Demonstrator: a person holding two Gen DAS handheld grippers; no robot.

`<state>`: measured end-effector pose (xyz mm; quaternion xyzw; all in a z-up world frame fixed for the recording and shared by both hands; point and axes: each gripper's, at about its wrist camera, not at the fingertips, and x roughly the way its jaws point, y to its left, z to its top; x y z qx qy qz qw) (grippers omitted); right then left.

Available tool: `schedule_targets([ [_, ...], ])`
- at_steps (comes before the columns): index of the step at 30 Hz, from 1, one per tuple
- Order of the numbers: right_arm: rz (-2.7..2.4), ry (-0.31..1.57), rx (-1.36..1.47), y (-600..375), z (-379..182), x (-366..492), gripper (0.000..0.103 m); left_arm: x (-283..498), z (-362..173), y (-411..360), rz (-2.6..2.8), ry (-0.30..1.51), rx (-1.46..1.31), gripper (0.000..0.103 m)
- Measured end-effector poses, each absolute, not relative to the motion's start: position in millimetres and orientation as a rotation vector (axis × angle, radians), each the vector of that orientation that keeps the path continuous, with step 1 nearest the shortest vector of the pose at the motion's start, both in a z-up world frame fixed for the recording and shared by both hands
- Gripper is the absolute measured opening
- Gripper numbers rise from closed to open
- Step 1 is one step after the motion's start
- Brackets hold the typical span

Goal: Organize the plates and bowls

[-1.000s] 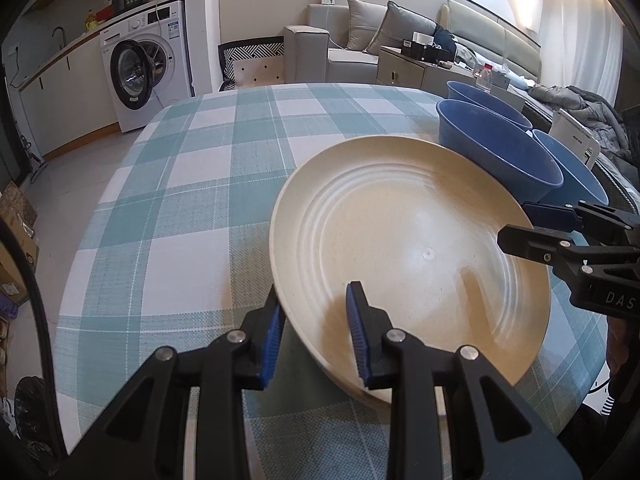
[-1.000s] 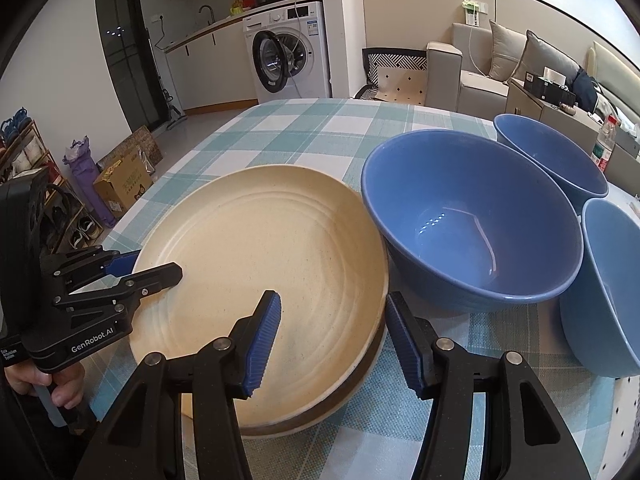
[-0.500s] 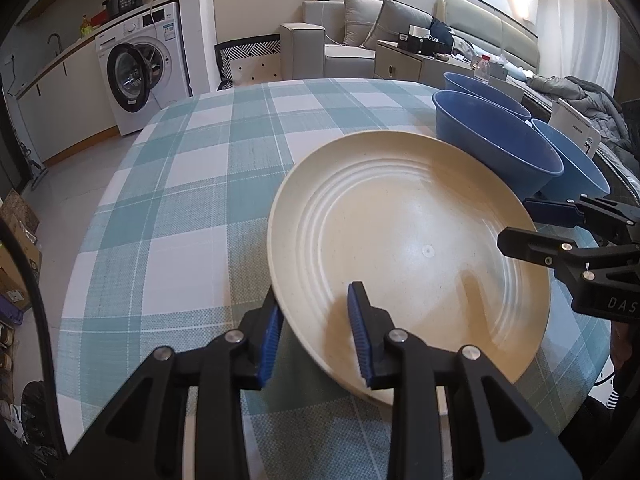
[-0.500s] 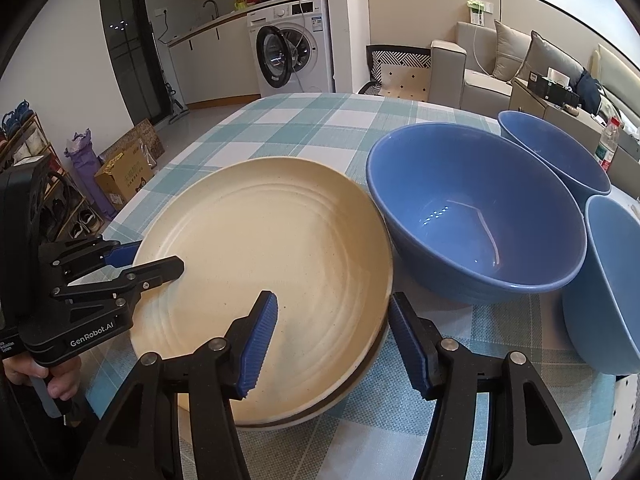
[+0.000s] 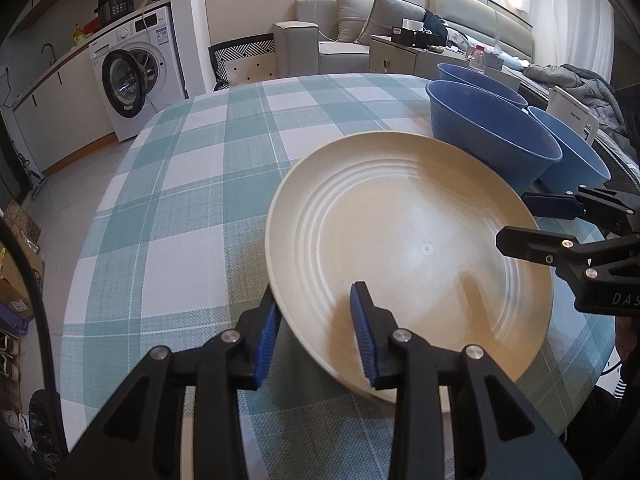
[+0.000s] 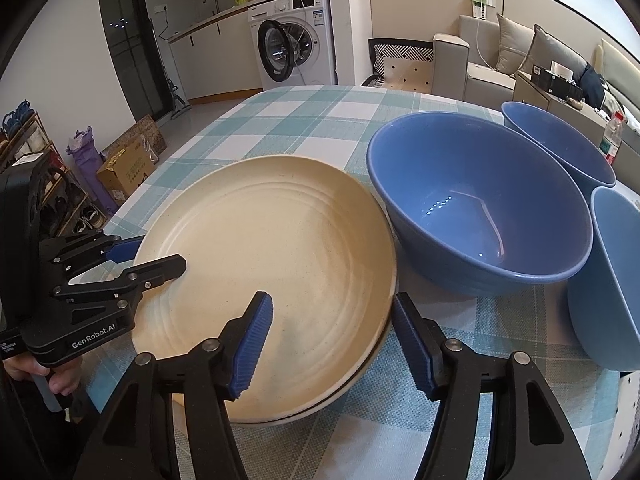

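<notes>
A cream plate (image 5: 408, 240) lies on a second plate, whose rim (image 6: 320, 408) peeks out underneath, on the checked tablecloth. My left gripper (image 5: 316, 334) straddles the top plate's near left rim. Its jaws are opening, one pad under the rim and one above, with a gap around the rim. My right gripper (image 6: 336, 344) straddles the opposite rim, jaws also opening and clear of the plate (image 6: 272, 248). Each gripper shows in the other's view: the left gripper (image 6: 160, 254), the right gripper (image 5: 516, 220). Three blue bowls (image 6: 476, 208) (image 6: 560, 144) (image 6: 612, 280) stand to the right.
The round table (image 5: 192, 208) wears a teal and white checked cloth. A washing machine (image 5: 136, 80), a sofa (image 5: 360, 28) and a low cabinet stand beyond it. Cardboard boxes (image 6: 128, 160) and a shoe rack sit on the floor at the left.
Both grippers' jaws have widened around the plate's rim. The plate stays resting on the lower one, and neither hand has shifted.
</notes>
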<state>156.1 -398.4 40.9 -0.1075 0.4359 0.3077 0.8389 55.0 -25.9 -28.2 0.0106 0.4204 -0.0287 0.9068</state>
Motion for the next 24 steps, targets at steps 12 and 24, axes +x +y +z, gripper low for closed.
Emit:
schedule_targets([
  [12,0.654,0.927,-0.242,-398.2,39.3,153.9,0.070,56.2,-32.1,-32.6,-0.058,0.874,0.058,0.044],
  [24,0.659,0.921,-0.274,-395.4,37.5,149.3,0.078,56.1,-32.1,-34.4,-0.075,0.885,0.058,0.052],
])
